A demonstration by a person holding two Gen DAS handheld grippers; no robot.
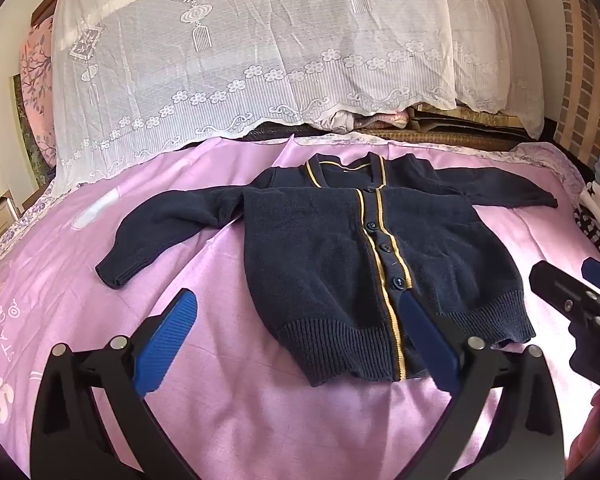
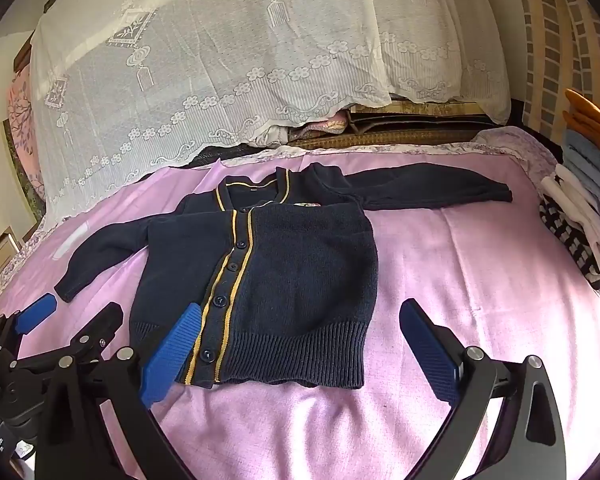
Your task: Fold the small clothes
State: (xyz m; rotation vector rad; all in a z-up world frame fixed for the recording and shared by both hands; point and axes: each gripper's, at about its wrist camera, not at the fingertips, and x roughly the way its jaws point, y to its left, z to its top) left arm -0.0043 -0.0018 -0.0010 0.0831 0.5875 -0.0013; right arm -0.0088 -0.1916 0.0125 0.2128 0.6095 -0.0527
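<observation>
Navy knit cardigan (image 1: 328,264) lies flat, front up, on a bed with a pink sheet (image 1: 228,412), buttoned, yellow stripes running down the placket and round the V neck. Both sleeves spread outward: one sleeve (image 1: 160,232) angles down toward the near left, the other sleeve (image 2: 436,190) stretches straight right near the far edge. Ribbed hem faces the cameras. A small badge (image 2: 308,203) shows on the chest in the right wrist view.

Left tool (image 1: 300,340) hovers above the hem area, jaws spread wide, nothing between the blue pads; in its own view the right-side pad sits over the placket bottom, the left-side pad over bare sheet. Whether it touches the fabric, cannot tell.

Right tool (image 2: 300,344) also wide open and empty, straddling the hem's right half, one pad over the placket, the other over bare sheet beside the cardigan.

Each tool shows at the edge of the other's view.

White lace cover (image 1: 260,52) drapes over a pile behind the bed. Stack of folded clothes (image 2: 584,208) sits at the bed's right edge
</observation>
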